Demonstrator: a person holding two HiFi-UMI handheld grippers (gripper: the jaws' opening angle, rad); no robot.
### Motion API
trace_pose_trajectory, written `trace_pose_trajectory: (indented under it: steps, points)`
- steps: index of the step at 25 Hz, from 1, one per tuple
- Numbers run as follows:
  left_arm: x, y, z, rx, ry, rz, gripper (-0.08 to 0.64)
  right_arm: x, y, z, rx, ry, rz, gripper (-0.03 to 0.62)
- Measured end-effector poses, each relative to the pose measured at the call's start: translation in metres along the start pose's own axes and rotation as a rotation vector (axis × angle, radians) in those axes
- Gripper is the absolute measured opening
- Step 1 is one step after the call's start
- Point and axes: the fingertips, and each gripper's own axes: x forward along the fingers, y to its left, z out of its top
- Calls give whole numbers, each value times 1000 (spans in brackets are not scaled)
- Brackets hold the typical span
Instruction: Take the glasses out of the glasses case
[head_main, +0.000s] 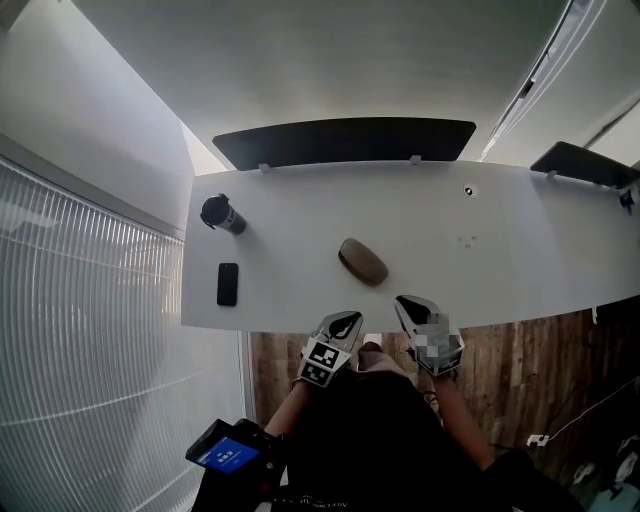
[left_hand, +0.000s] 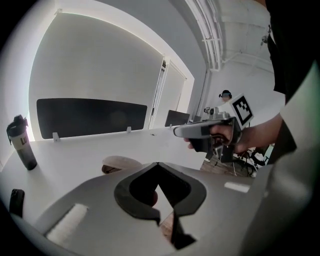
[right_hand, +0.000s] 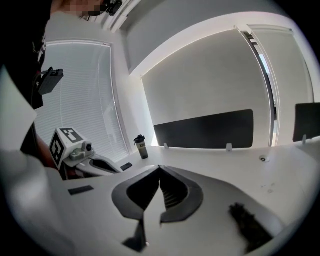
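Risks skidding closed brown oval glasses case (head_main: 362, 261) across white tabletop (head_main: 500, 260): left gripper (head_main: 343, 322) and right gripper (head_main: 408, 303) jaws pressed together, empty.

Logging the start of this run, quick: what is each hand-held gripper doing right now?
Left hand-held gripper: closed, holding nothing.
Right hand-held gripper: closed, holding nothing.

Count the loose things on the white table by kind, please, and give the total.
glasses case: 1
phone: 1
bottle: 1
Total: 3
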Motion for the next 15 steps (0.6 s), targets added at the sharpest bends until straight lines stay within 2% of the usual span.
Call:
trace_pose_trajectory:
  steps: [4,9,15]
  points:
    - [6,2,-8,-24,44,3,5,-5,-20,7,61,-35,-32,9]
    - [19,14,-9,-55,52,3,5,7,-27,10,44,-3,-47,9]
    - [31,31,5,-29,40,-38,5,20,-21,14,10,48,-47,9]
